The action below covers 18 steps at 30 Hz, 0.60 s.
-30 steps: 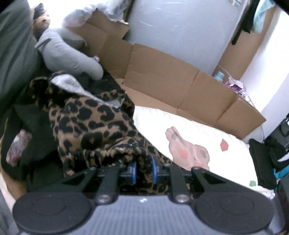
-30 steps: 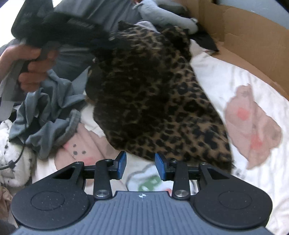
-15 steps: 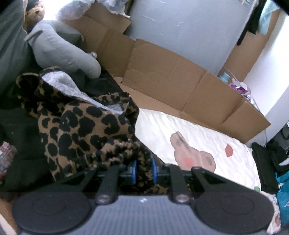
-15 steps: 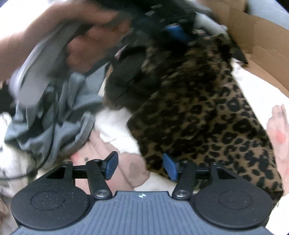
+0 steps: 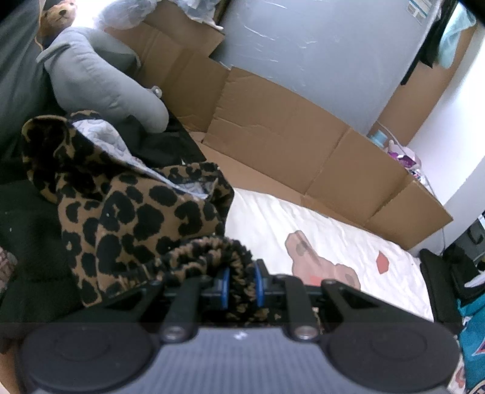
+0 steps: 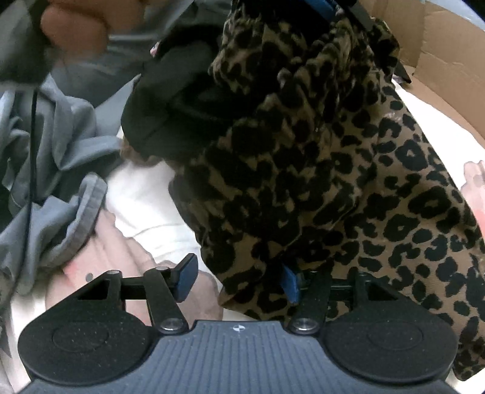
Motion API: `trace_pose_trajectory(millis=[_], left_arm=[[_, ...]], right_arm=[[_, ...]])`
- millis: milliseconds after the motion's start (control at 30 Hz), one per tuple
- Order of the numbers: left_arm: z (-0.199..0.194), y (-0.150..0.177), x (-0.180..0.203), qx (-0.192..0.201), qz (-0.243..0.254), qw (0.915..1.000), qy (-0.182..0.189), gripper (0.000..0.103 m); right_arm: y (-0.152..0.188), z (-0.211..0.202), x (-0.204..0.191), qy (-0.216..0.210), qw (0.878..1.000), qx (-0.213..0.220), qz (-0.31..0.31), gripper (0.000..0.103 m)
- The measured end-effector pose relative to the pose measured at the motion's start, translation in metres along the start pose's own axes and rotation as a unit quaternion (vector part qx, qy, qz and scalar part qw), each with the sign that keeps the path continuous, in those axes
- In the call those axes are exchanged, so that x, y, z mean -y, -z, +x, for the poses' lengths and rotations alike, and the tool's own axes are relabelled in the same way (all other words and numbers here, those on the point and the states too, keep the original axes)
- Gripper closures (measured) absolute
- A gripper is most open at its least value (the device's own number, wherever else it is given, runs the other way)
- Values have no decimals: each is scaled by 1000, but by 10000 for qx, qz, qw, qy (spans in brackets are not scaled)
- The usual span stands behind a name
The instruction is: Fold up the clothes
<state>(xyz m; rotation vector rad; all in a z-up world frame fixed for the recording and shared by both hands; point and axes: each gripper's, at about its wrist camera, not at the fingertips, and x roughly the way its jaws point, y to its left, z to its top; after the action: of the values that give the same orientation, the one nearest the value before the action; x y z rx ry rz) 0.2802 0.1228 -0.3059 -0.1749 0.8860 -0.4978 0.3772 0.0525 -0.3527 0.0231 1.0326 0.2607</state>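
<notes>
A leopard-print knit garment point(image 5: 136, 218) hangs bunched over a white bed sheet point(image 5: 303, 230). My left gripper point(image 5: 241, 285) is shut on its ribbed hem, which fills the gap between the blue pads. In the right wrist view the same garment point(image 6: 333, 181) drapes down from the top. Its lower corner lies in front of my right gripper point(image 6: 238, 282) and covers most of the right pad. That gripper's jaws are closing; the left fingertip point(image 6: 185, 277) is still clear of the cloth. A hand point(image 6: 75, 27) shows at the top left.
A crumpled grey garment point(image 6: 45, 151) and a black one point(image 6: 169, 100) lie left of the leopard piece. Flattened cardboard point(image 5: 288, 145) lines the far side of the bed. A grey plush point(image 5: 100, 75) and a teddy bear point(image 5: 60, 12) sit at the back left.
My right gripper has come down and in toward the leopard garment's lower corner, which now overlaps its right pad. The left gripper kept its hold and shifted a little with the hem.
</notes>
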Motion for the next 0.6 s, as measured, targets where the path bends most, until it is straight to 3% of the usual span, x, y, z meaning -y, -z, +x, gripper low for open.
trace_pose_trajectory(millis=[33, 67, 333, 500, 600], left_arm=[[-1, 0, 1, -11, 25, 10000, -11, 85], [-2, 0, 2, -22, 48, 10000, -21, 85], [-25, 7, 17, -5, 130, 9998, -134, 83], [-45, 30, 40, -40, 499, 9983, -291, 68], [-56, 51, 51, -167, 706, 9966, -382, 67]], right_arm=[[2, 1, 2, -14, 10000, -16, 7, 81], [4, -3, 6, -15, 10000, -46, 63, 101], [18, -45, 39, 67, 9996, -92, 254, 102], [26, -68, 71, 323, 9969, -162, 694, 103], [28, -79, 91, 509, 9940, -143, 959, 103]])
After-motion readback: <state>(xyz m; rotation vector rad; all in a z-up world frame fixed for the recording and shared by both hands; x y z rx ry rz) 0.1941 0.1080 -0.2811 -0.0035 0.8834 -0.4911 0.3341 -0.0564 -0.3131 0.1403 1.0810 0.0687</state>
